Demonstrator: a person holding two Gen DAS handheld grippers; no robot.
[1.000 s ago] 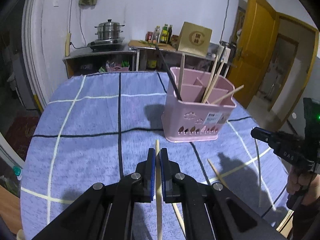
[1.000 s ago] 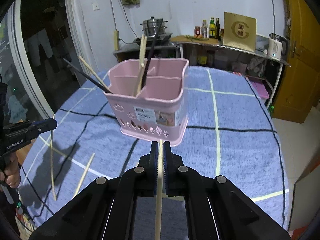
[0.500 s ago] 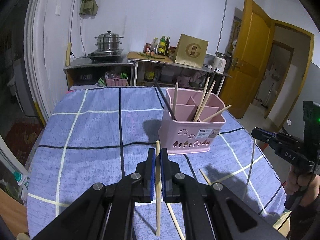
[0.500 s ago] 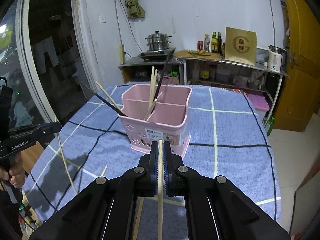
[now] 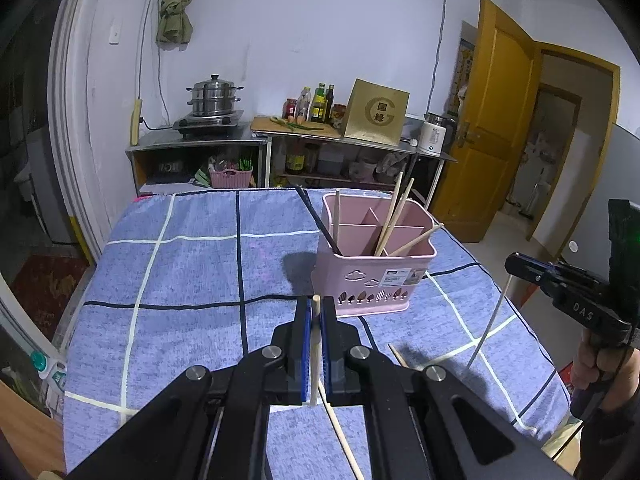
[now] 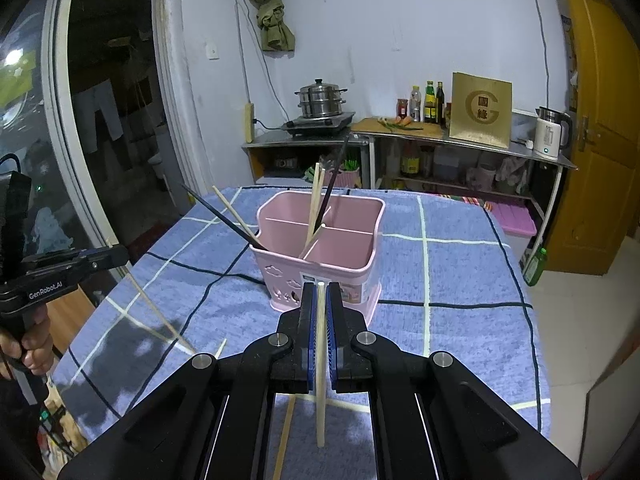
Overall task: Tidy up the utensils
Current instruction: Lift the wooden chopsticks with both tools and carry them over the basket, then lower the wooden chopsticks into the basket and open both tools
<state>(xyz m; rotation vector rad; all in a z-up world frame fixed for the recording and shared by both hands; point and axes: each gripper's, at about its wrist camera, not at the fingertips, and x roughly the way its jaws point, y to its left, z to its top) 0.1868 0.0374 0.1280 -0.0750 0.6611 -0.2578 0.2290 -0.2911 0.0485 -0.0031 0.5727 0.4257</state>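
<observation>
A pink divided utensil holder (image 5: 376, 268) (image 6: 320, 252) stands on the blue checked tablecloth (image 5: 180, 280) with several wooden and black chopsticks in it. My left gripper (image 5: 316, 312) is shut on a wooden chopstick (image 5: 316, 344), held upright above the cloth, short of the holder. My right gripper (image 6: 319, 300) is shut on a pale chopstick (image 6: 320, 368), also upright, just before the holder. The right gripper also shows in the left wrist view (image 5: 520, 266), its chopstick (image 5: 490, 324) hanging down. The left gripper shows in the right wrist view (image 6: 112, 256).
Loose chopsticks (image 5: 344, 440) (image 6: 286, 436) lie on the cloth below the grippers. Behind the table stands a metal counter (image 5: 200, 144) with a steamer pot (image 5: 214, 98), bottles and a gold box. A yellow door (image 5: 492, 128) is at the right.
Both grippers have risen and drawn back from the holder, each lifting its chopstick clear of the cloth. The holder looks smaller and farther away.
</observation>
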